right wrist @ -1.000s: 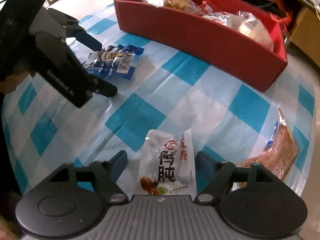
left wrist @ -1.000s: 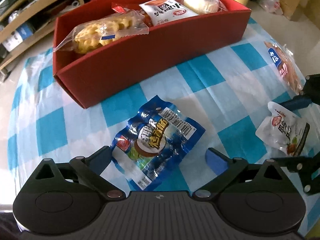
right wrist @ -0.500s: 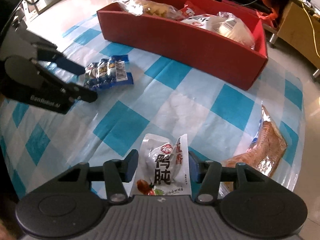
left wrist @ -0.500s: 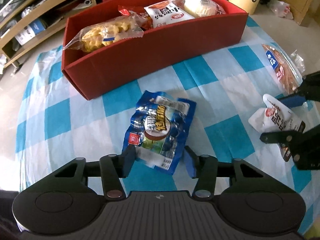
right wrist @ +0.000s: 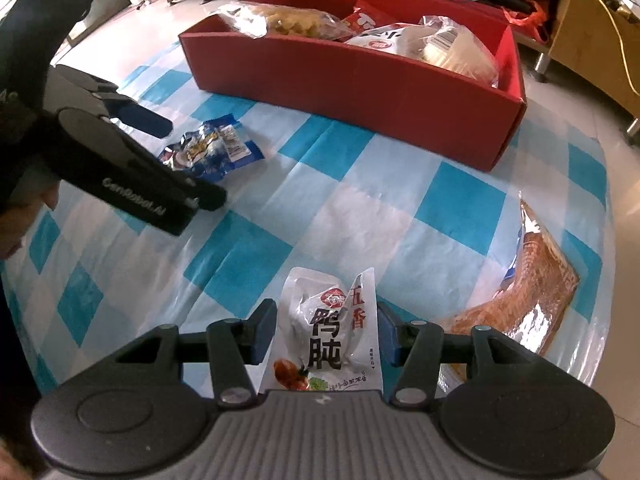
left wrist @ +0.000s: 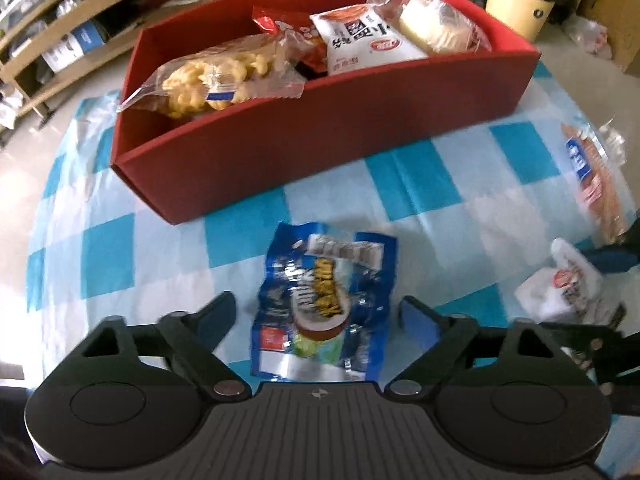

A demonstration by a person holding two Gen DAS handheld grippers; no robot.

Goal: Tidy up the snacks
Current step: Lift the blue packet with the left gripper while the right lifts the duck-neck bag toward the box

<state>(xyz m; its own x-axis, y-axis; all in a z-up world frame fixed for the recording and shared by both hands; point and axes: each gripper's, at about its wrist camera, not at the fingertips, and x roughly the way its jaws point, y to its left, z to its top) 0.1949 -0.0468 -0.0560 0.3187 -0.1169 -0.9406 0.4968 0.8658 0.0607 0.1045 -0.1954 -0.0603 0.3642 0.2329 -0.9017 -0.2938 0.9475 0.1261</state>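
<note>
A blue snack packet (left wrist: 324, 276) lies crumpled on the checked cloth between the fingers of my left gripper (left wrist: 318, 310). Its jaws are opening, and both pads stand clear of the packet. My right gripper (right wrist: 325, 332) is shut on a white snack packet (right wrist: 328, 340) with red and black print, its pads pressing the two sides. The red box (left wrist: 320, 136) stands behind, holding several bagged snacks. In the right wrist view the left gripper (right wrist: 188, 162) hangs over the blue packet (right wrist: 216, 148) at the left.
A brown snack packet (right wrist: 532, 292) lies flat near the cloth's right edge, beside the right gripper. A cream bin (left wrist: 524, 0) stands behind the box, and wooden shelves (left wrist: 60, 32) are at the far left. Bare floor surrounds the blue-and-white cloth (left wrist: 120, 264).
The left jaws squeezed in on the blue packet, then spread again, leaving it narrower and creased. The right jaws closed onto the white packet and stayed there.
</note>
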